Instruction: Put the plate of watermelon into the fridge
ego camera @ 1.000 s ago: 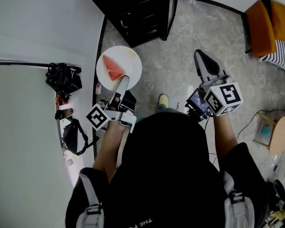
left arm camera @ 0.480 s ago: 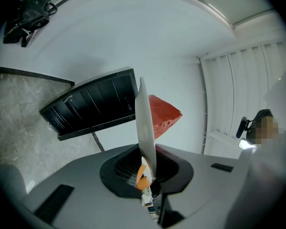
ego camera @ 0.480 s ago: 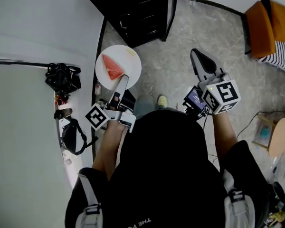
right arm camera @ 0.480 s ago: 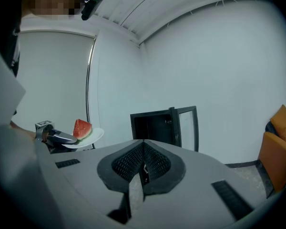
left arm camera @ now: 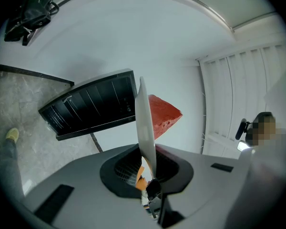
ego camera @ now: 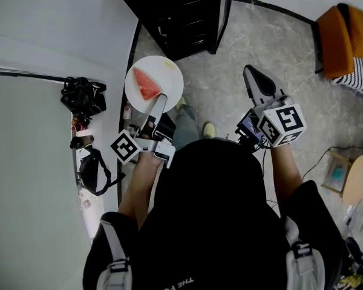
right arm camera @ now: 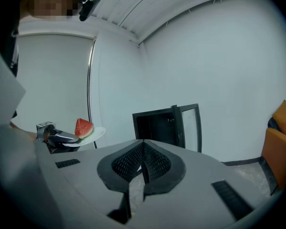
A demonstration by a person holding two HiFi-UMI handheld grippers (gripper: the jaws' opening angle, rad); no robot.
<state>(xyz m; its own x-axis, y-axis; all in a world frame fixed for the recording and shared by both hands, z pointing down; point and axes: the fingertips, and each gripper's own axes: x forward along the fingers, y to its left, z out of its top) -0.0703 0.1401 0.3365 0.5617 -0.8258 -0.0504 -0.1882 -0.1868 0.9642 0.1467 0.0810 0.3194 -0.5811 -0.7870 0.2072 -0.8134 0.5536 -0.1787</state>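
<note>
Grey marbled floor (ego camera: 230, 59) under and ahead of the right fingers (ego camera: 260, 84). White wall (ego camera: 48, 23) left of the left fingers (ego camera: 157, 109), with black skirting (ego camera: 130, 53) along its foot. Orange armchair (ego camera: 339, 38) well right of the right fingers, striped cushion (ego camera: 362, 77) beside it. Black bag (ego camera: 81, 98) left of the left fingers, near the wall. White slatted panelling (left arm camera: 229, 99) right of the left fingers in the left gripper view. Light is even and flat.
</note>
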